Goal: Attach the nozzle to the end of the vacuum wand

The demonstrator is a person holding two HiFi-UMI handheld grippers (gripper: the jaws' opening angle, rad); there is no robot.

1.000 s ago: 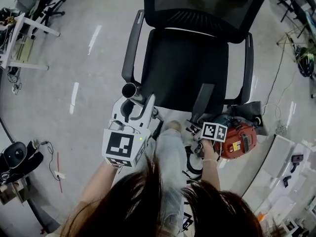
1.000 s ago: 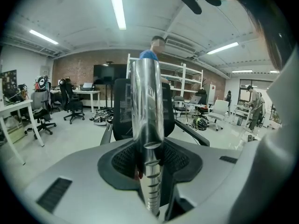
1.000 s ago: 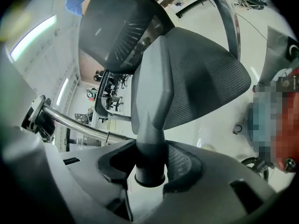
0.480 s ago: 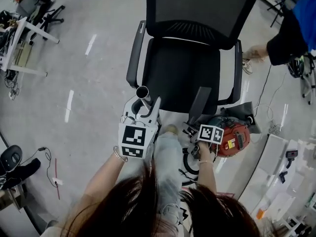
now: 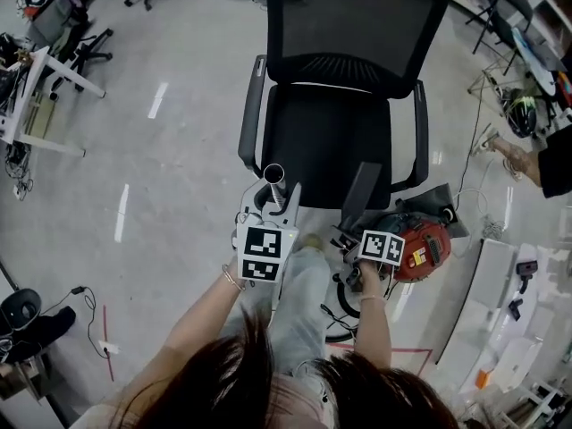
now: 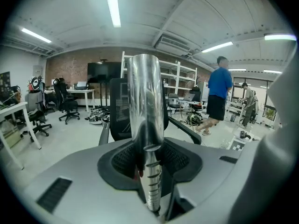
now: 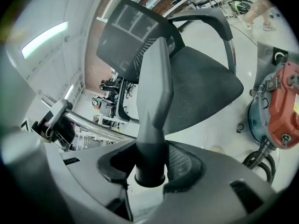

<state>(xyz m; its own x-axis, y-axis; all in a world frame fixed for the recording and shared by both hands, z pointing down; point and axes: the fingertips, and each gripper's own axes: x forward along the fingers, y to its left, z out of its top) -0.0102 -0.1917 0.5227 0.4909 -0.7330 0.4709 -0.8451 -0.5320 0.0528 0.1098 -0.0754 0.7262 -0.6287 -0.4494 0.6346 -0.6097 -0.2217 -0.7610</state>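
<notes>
Head view: left gripper and right gripper both held over the person's lap, in front of a black office chair.

Left gripper: jaws pinched on the vacuum wand, a chrome tube. Its open round end points up and away, toward the chair seat. Left gripper view confirms this: the wand stands upright between the pads, clamped at its ribbed lower section, left gripper closed on it.

Right gripper: jaws pinched on the nozzle, a dark grey crevice type. Right gripper view shows the nozzle held near its round collar end, flattened tip pointing away over the chair, right gripper closed on it.

Nozzle and wand are not joined. In the head view they sit side by side, near but apart, wand to the left, both angled toward the chair. The right gripper view picks up the wand as a chrome bar at its left edge, clear of the nozzle.

Red vacuum canister sits on the floor just right of the right gripper, also seen at the right edge of that gripper's view. A black hose loops on the floor below it.

Background of the left gripper view: a person in a blue shirt stands well off.
</notes>
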